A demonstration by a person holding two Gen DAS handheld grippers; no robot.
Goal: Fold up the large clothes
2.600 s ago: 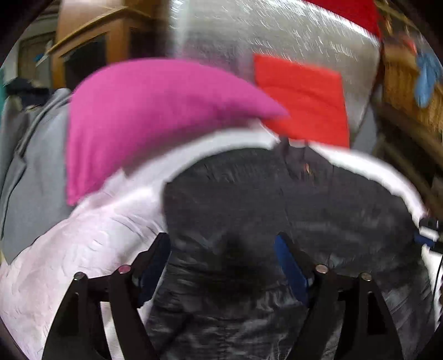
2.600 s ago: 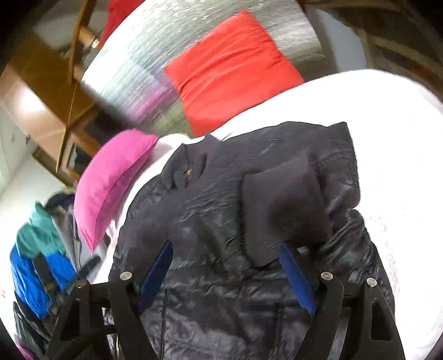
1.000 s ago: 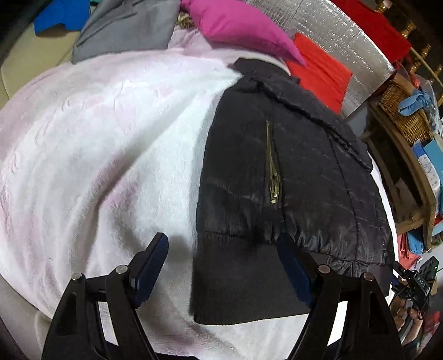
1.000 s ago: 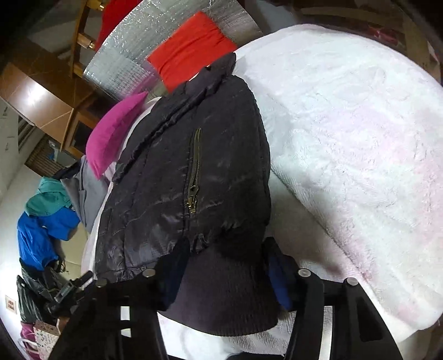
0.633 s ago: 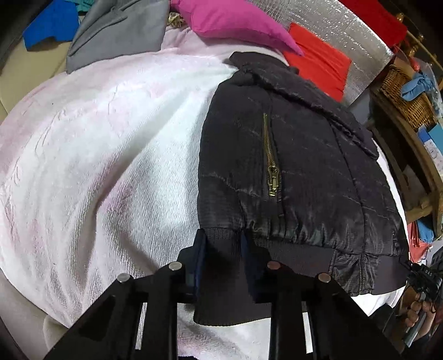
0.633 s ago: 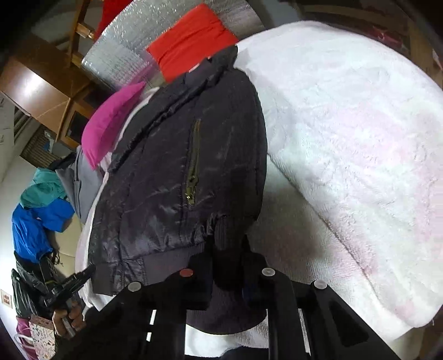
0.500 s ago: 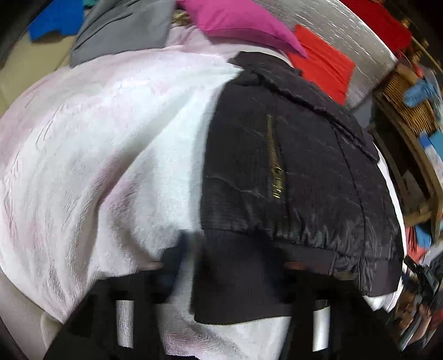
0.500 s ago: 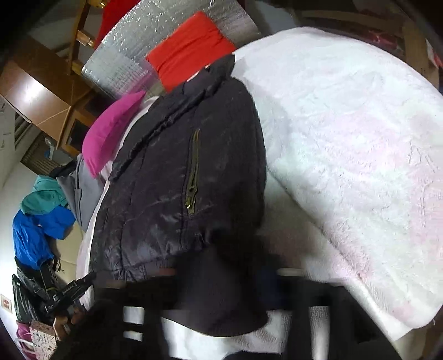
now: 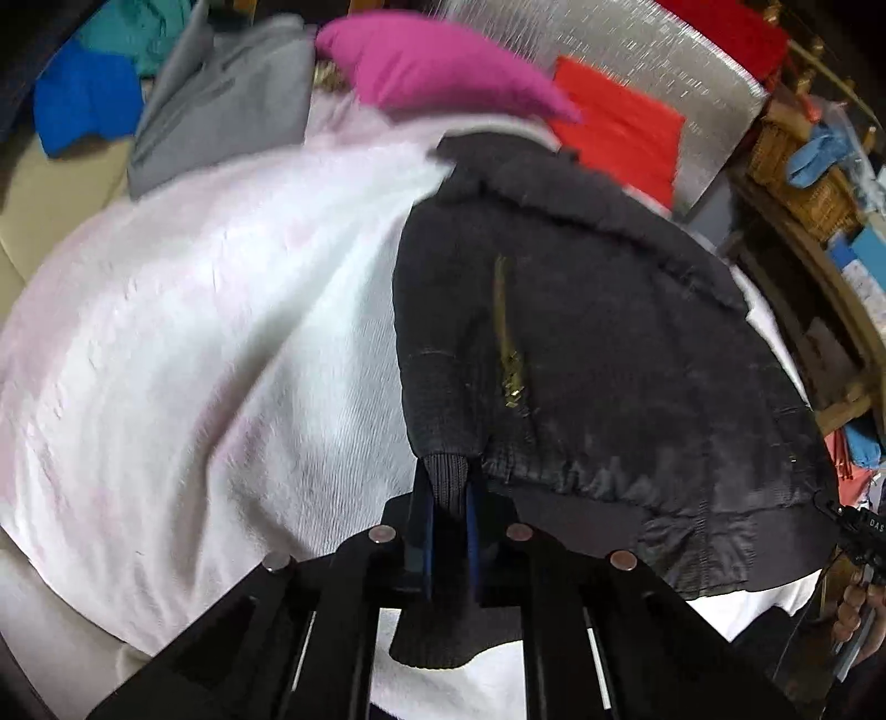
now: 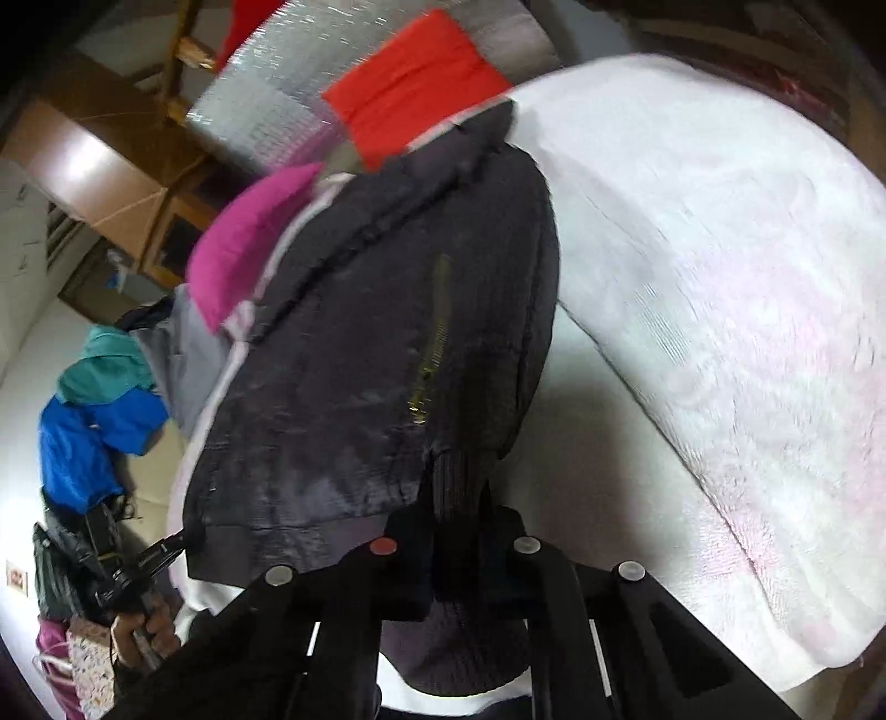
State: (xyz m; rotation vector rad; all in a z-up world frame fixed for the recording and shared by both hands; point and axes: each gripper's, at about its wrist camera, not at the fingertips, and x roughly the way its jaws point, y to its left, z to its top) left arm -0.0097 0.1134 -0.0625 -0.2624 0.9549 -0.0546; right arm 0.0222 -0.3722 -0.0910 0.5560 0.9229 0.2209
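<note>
Nearest the cameras, the left gripper (image 9: 449, 518) has its jaws clamped on the ribbed knit hem at the near left corner of the black jacket (image 9: 609, 343); they have just been closing, and the knit is pinched between them. The right gripper (image 10: 457, 515) is the same at the near right corner, jaws closed tight on the ribbing (image 10: 459, 476), which bunches into a thick ridge above them.

The jacket lies flat on the bed (image 9: 194, 332), already narrowed with its sides turned in, hem towards the person and collar at the far end. A brass pocket zip (image 9: 506, 354) runs along it.

It looks padded and puffy with a slick, shiny shell, so probably light but springy, inclined to slide on itself and puff open after a fold. The knit hem is the grippy part, which makes these corners a sound place to hold; the smooth shell would likely slip out of a pinch.

Beyond the collar sit a pink pillow (image 9: 443, 66) and a red pillow (image 9: 620, 138) against a silver padded headboard (image 9: 637, 50), with grey and blue clothes (image 9: 221, 94) heaped to the far left.
</note>
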